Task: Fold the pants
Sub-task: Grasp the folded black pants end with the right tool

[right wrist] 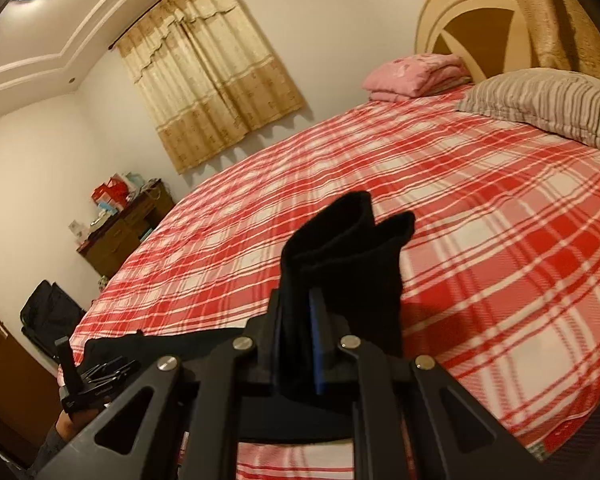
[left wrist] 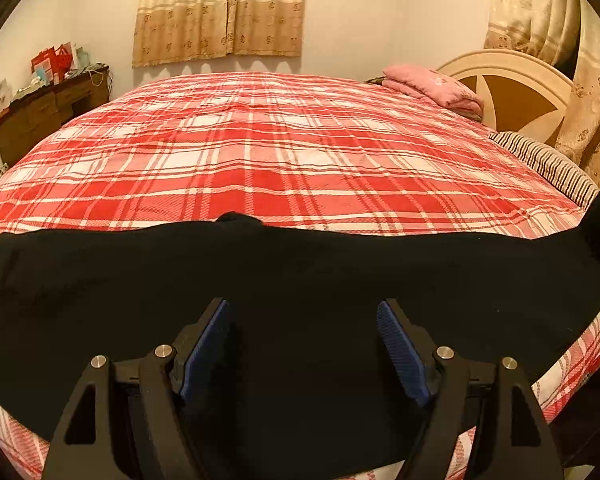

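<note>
Gripping: right gripper (right wrist: pixel 300 300) jaws clamped on black pants (right wrist: pixel 340 248)
Left gripper (left wrist: pixel 304 320): jaws wide, empty, above pants (left wrist: pixel 300 272)
Surface: bed (left wrist: pixel 280 152)

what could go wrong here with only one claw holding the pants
1. The right claw pinches only a bunched end of the black pants; that small bite may slip out as the fabric is carried over.
2. The left claw stands open above the pants and pins nothing, so the rest could drag across the plaid bedspread and the fold land crooked.
3. The pants lie at the bed's near edge, so a pull that way might slide them off.
</note>
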Tool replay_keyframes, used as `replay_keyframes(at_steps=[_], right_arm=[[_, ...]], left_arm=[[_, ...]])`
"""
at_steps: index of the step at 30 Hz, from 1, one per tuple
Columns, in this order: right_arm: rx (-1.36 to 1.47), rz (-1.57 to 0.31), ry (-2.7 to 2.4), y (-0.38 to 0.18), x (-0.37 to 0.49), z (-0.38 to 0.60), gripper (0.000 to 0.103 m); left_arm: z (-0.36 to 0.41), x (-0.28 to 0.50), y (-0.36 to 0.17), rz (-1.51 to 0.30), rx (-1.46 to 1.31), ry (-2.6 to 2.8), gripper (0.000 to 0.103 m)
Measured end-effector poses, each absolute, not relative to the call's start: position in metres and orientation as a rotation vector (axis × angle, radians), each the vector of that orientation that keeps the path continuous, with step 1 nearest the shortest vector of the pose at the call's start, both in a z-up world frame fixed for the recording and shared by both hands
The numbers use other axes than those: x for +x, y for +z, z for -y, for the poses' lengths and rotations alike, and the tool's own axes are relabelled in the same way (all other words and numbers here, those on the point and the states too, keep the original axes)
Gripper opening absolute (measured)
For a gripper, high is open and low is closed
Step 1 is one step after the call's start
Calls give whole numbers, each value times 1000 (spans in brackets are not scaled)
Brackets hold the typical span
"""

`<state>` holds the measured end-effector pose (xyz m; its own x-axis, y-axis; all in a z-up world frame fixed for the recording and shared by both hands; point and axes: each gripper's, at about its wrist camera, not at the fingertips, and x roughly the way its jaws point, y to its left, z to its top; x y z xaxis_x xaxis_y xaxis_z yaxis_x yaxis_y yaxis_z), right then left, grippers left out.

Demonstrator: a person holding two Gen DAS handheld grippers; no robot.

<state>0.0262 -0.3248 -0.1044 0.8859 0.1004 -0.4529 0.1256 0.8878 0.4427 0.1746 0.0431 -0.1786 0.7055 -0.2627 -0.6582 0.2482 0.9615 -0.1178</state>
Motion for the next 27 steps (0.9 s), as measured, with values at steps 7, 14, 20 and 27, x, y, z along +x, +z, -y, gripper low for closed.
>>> replay_keyframes(at_steps=[7,14,20,27], right_arm=[[454,-505,46,-102,44,301,15],[418,-534,126,-101,70,265,15],[378,-575,197,-108,91,229,15],[326,-628,275,-122,114,187,15]], left_arm=[[-47,174,-180,-737,-36,-288,77],[-54,174,-180,-734,-57,-291,77],[-59,173,-178,-727,-76,-309,77],[-61,171,-176,-716,-84,-335,77]])
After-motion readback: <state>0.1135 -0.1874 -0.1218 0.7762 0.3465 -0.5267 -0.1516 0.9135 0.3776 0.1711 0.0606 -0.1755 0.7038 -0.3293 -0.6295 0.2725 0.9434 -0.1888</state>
